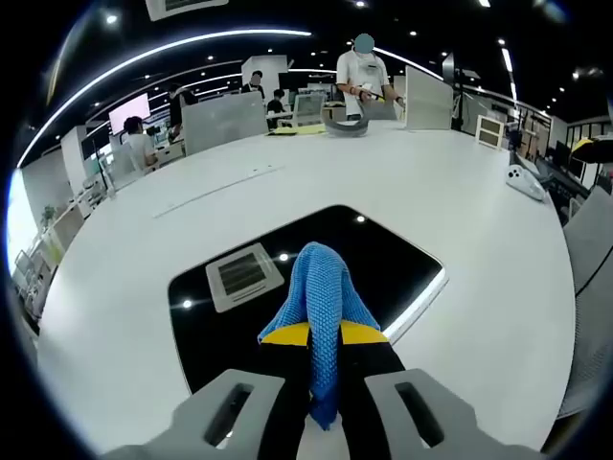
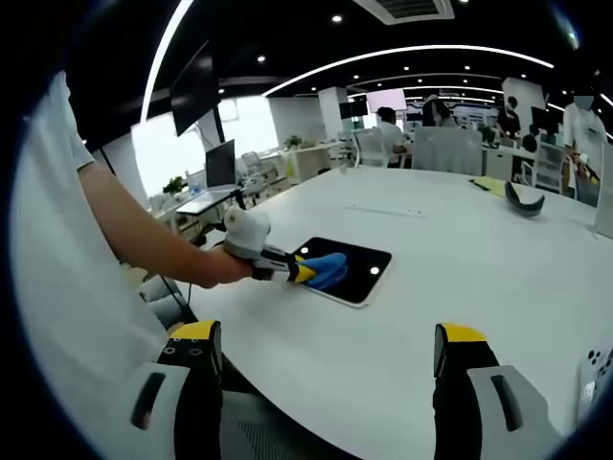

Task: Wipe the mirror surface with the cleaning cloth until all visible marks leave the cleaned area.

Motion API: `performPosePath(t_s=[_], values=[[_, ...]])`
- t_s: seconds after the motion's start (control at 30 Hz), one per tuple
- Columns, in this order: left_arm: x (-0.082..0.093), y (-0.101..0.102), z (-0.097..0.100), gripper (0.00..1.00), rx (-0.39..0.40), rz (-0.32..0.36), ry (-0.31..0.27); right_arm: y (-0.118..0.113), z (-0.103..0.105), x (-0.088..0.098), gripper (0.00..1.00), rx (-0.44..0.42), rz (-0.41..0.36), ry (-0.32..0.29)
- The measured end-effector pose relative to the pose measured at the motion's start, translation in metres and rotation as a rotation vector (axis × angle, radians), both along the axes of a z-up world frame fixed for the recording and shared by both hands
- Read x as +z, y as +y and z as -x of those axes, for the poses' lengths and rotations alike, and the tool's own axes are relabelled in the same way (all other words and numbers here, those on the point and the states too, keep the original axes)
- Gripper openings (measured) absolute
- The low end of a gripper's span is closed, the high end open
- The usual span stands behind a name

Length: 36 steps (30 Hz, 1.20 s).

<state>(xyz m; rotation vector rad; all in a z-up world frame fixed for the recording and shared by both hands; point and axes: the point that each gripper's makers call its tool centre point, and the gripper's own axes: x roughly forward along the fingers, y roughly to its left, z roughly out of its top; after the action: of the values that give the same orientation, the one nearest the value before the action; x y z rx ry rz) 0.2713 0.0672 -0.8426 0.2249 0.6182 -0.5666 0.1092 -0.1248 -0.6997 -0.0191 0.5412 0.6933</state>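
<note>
Blue waffle-knit cloth (image 1: 319, 292), glossy black mirror (image 1: 393, 259), white table (image 1: 316, 177), yellow-tipped tongs (image 1: 323, 337).

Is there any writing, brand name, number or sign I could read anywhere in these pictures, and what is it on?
None can be read.
The pink wall screen in the left gripper view is lit, but its content is too blurred to read.
The mirror, the blue cloth shut in the left gripper, and the white table show no writing.
The open right gripper shows no readable label.
</note>
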Motion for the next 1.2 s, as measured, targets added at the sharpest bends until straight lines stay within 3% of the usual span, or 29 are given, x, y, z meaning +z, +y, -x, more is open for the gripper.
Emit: performPosePath(t_s=[0.37,1.2], values=[[0.000,0.006,-0.011,0.07,-0.015,-0.030,-0.012,-0.003,-0.004,-0.001,0.91,-0.014,-0.001,0.004],[0.001,0.019,-0.037,0.07,-0.010,-0.019,-0.025,0.005,-0.016,-0.001,0.91,-0.002,0.014,0.018]])
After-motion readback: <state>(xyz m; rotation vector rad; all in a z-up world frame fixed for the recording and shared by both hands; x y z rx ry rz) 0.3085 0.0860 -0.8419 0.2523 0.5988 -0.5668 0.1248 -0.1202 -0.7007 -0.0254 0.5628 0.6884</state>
